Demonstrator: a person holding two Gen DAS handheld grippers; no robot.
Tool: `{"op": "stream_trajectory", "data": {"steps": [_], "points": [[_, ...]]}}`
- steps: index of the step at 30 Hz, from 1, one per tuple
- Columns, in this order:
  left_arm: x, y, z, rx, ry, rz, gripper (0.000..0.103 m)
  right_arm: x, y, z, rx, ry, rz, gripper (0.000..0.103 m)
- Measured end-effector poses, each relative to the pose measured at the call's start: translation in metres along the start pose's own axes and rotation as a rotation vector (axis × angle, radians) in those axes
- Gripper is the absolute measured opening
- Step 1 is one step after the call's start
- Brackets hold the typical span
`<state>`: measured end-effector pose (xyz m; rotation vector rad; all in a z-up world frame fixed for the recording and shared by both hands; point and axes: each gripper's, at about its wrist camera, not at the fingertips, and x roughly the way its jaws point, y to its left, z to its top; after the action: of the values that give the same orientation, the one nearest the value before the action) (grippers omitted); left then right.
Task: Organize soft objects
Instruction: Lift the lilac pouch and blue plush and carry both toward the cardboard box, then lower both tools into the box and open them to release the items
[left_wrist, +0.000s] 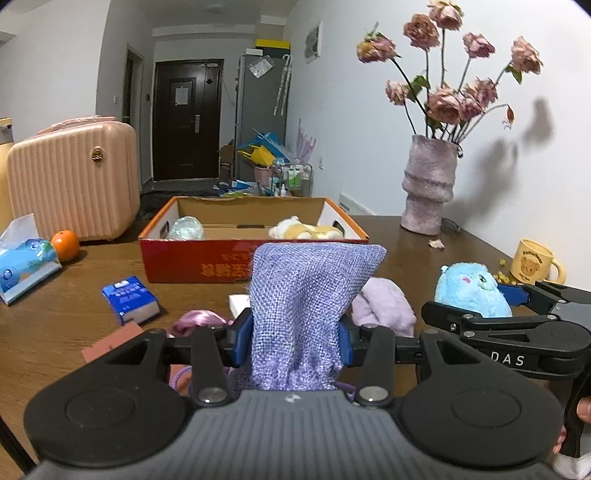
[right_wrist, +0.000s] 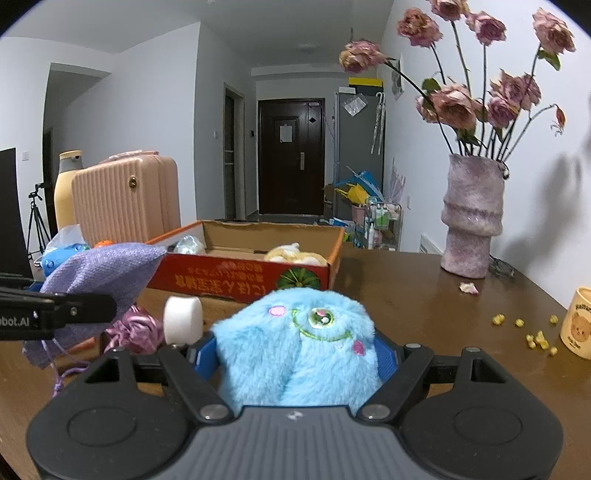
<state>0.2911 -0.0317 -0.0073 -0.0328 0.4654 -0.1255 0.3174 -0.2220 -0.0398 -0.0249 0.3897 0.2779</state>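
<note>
My left gripper (left_wrist: 297, 341) is shut on a purple woven pouch (left_wrist: 303, 295) and holds it above the table; the pouch also shows in the right wrist view (right_wrist: 99, 269). My right gripper (right_wrist: 295, 356) is shut on a blue fluffy plush toy (right_wrist: 295, 343), also seen in the left wrist view (left_wrist: 469, 288). Ahead stands an open red cardboard box (left_wrist: 192, 264) holding a yellow-and-white plush (left_wrist: 303, 229) and a pale green bundle (left_wrist: 184, 229). A lilac cloth (left_wrist: 384, 306) and a shiny pink fabric bundle (right_wrist: 135, 330) lie on the table below the pouch.
On the brown table: a pink vase of dried roses (left_wrist: 428, 184), a yellow bear mug (left_wrist: 533, 262) with yellow crumbs nearby, a blue tissue pack (left_wrist: 131, 299), a tissue box (left_wrist: 22, 266), an orange (left_wrist: 64, 245), a pink suitcase (left_wrist: 74, 181), a white roll (right_wrist: 183, 319).
</note>
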Motion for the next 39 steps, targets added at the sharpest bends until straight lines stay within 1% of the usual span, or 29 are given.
{"op": "stream_trajectory", "data": {"steps": [14,26,31,39], "points": [[0.004,0.033,0.031,-0.045,-0.072,0.035,0.045,0.030,0.031,0.033,0.002,-0.055,0.036,0.079],[0.029,0.056,0.059,-0.088,-0.103,0.069,0.045,0.065,0.044,0.060,0.008,-0.096,0.047,0.079],[0.042,0.064,0.073,-0.115,-0.115,0.076,0.045,0.082,0.046,0.071,0.019,-0.102,0.056,0.079],[0.062,0.075,0.091,-0.149,-0.142,0.100,0.045,0.106,0.050,0.083,0.042,-0.109,0.047,0.079]]}}
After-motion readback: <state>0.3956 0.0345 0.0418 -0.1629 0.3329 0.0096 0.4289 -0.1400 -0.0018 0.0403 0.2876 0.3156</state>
